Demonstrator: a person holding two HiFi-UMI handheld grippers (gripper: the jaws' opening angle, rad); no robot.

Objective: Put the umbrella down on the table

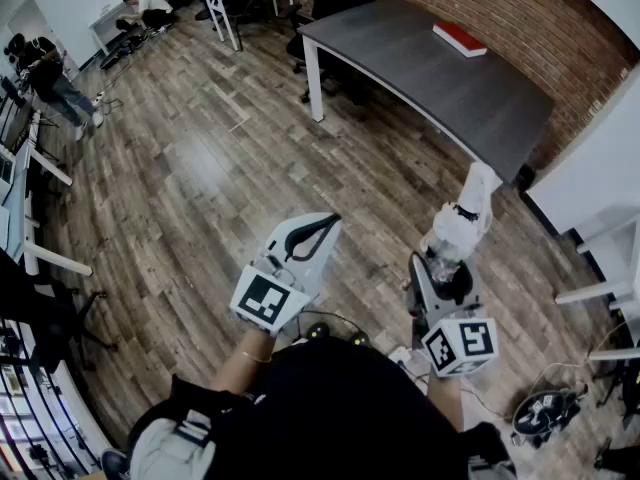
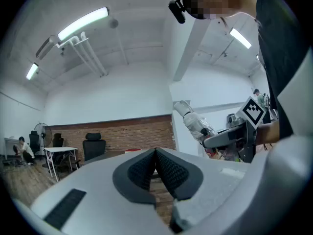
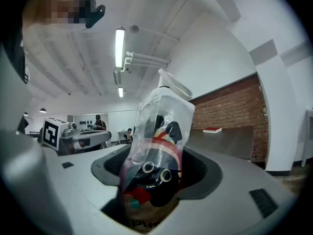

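While carrying rather than placing, grips the umbrella [image 3: 159, 131] between the fingers of the right gripper [image 3: 156, 168] — folded, wrapped in clear plastic, lower end sunk between the pads, upper end standing out past the fingertips and tipped slightly upward. Clenches on it with fingers set wide, filled by the bundle from pad to pad. Just to the left of those fingers, carries the left gripper [image 1: 320, 228] level, its fingers pressed together tip to tip on nothing at all. Farther out, well ahead of both sets of fingertips and across a stretch of wooden floor [image 1: 200, 168], finds the grey table [image 1: 450, 88], bare but for a red book [image 1: 459, 38] at the end farthest from the fingers, close to the brick wall [image 1: 520, 13]. Judged from that gap, sits early in the job: umbrella in hand, table not yet reached. Calls next for bringing the right fingers up to the near part of the tabletop, lowering until the umbrella lies flat on the grey surface short of the book, and only then spreading the fingers — otherwise risks a drop onto the floor. Asks nothing of the left fingers beyond staying clear.
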